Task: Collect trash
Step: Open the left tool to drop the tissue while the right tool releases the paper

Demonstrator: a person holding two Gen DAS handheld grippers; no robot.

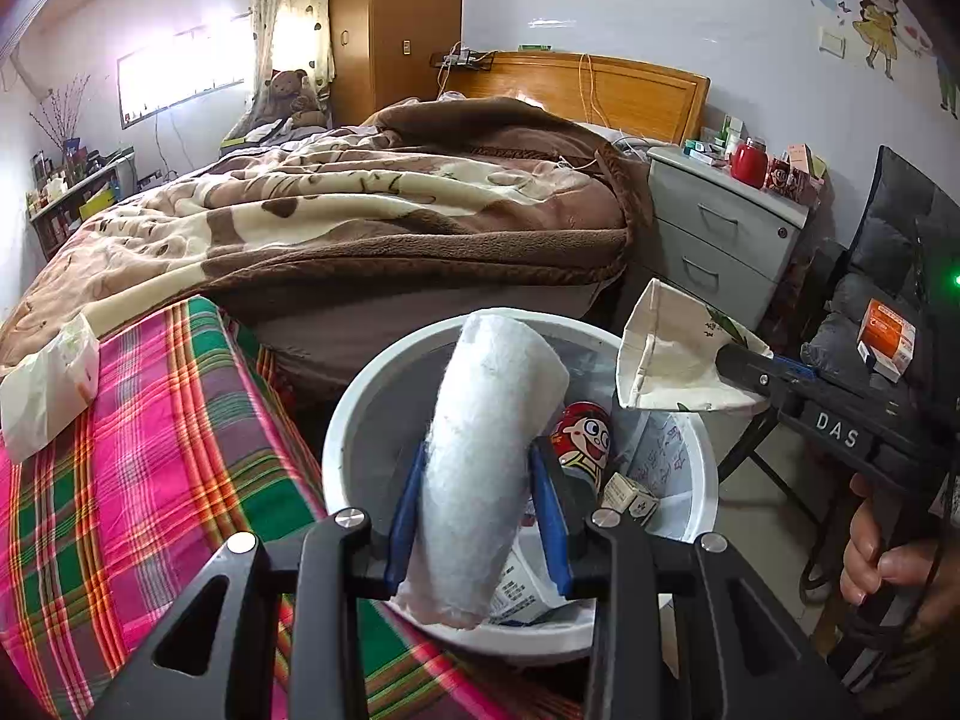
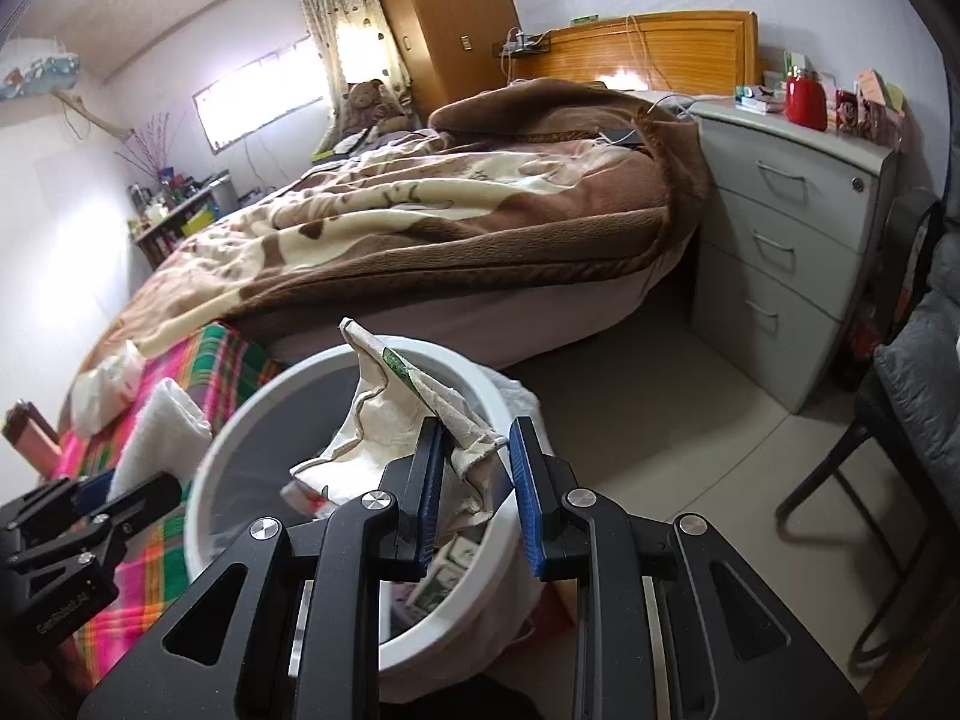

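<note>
Tools first: the left tool [image 1: 480, 516], at the bottom centre of the left wrist view, is clamped on a white fluffy roll [image 1: 486, 456], its blue pads pressing both sides, with the roll standing over the open mouth of the white bin [image 1: 354, 420]. The right tool [image 2: 477, 480], bottom centre of the right wrist view, pinches a crumpled cream paper bag [image 2: 384, 420] with a green mark; the paper lies against the left pad only, and the far pad looks clear of it, though the jaws appear as closed as they go. That bag also hangs above the bin.

By my reading, the task is well along. The bin already holds a red cartoon-printed can [image 1: 582, 438], a small printed carton [image 1: 630, 498] and some paper, and both held pieces look ready to drop. What seems left: a pale plastic bag [image 1: 48, 384] on the plaid cloth [image 1: 150, 510] at the left of the frame.

The left wrist view alone shows the bin's contents clearly, plus the person's hand [image 1: 882, 552] on the right tool's handle and an orange box [image 1: 888, 336] on the chair at the right edge. The right wrist view alone shows the bare floor [image 2: 660, 420] by the grey drawers [image 2: 792, 240], where I see no litter.
</note>
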